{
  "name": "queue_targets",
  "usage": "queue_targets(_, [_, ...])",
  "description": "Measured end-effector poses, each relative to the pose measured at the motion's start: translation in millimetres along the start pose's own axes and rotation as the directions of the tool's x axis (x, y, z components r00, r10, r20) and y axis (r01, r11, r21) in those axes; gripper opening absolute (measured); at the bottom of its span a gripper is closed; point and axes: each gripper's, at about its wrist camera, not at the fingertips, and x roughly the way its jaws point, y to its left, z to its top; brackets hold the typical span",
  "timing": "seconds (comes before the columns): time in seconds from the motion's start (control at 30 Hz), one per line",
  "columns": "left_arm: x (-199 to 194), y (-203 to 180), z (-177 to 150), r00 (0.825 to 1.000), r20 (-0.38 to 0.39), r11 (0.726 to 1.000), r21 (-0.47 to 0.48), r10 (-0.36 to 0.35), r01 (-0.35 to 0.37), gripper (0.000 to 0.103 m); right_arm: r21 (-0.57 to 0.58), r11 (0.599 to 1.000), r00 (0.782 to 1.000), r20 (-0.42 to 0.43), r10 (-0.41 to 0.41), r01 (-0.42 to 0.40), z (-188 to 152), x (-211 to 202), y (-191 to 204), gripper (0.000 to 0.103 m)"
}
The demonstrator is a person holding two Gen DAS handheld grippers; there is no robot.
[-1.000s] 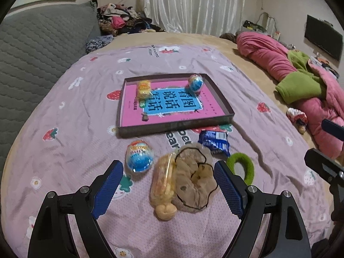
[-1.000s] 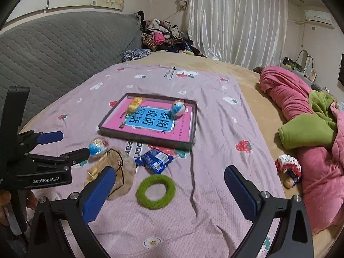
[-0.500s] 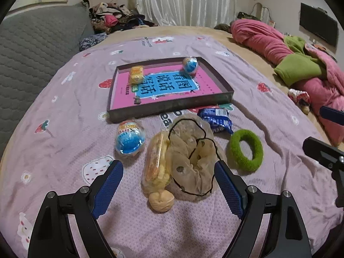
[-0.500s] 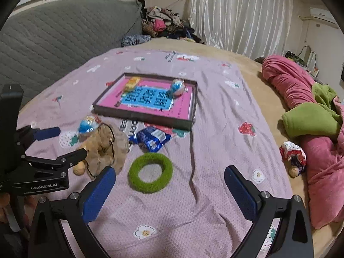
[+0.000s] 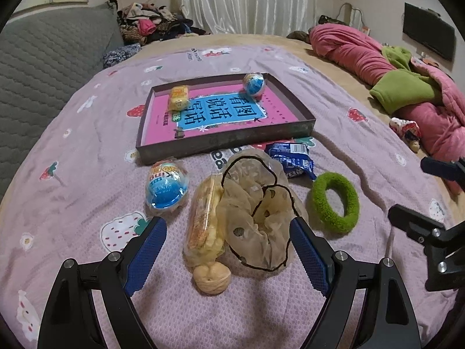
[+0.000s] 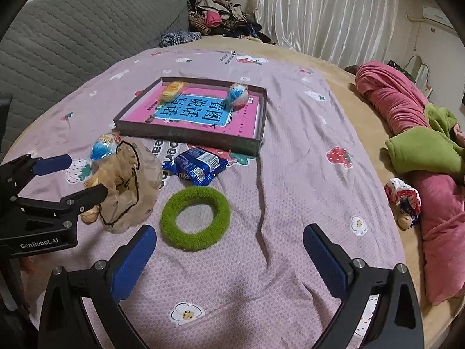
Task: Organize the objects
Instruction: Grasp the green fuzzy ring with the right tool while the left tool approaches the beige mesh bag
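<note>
Scattered objects sit on the bed's purple sheet (image 5: 72, 151) before the tray (image 5: 226, 142): from the left, a blue egg toy (image 5: 165, 187), a snack bag (image 5: 203, 221), a beige scrunchie (image 5: 255, 215), a blue wrapper (image 5: 292, 160), a green ring (image 5: 334, 202). Left tool (image 5: 228, 247) gapes wide around bag and scrunchie, pads not touching. Right tool (image 6: 229, 256) is spread open too, empty, just near the ring.

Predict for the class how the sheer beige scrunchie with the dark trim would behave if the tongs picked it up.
The beige scrunchie lies crumpled in thin, see-through folds, so it would probably flop and squash flat. It looks very light. Draped against the snack packet, it might nudge that along.
</note>
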Motion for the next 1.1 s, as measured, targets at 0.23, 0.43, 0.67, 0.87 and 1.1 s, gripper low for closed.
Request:
queue_targets(0.23, [7.4,0.4,-1.1,1.000,-0.012,1.000,-0.005,0.003,-0.003,0.087,-0.002,1.000,0.999,-0.037,0.015,-0.015,-3.9,14.9,1.1,0.102])
queue_targets(0.43, [12.1,-0.8,1.3,1.000,-0.009,1.000,-0.001,0.005,-0.005,0.087,-0.013,1.000,0.998,-0.059,0.024,-0.025,-6.0,25.9,5.2,0.102])
queue_targets(0.67, [18.9,-1.5,6.3,1.000,-0.005,1.000,-0.005,0.014,-0.014,0.087,-0.033,0.999,0.996,-0.081,0.034,-0.037,-10.0,41.7,14.5,0.102])
queue_targets(0.87, [27.6,-4.2,10.3,1.000,-0.010,1.000,-0.008,0.012,-0.013,0.087,-0.080,0.997,0.997,-0.080,0.017,-0.023,-12.0,52.9,25.7,0.102])
queue_targets(1.1, [37.0,-7.5,16.6,1.000,-0.012,1.000,-0.005,0.013,-0.013,0.087,-0.091,0.995,0.995,-0.089,0.037,-0.045,-12.1,73.9,30.3,0.095])
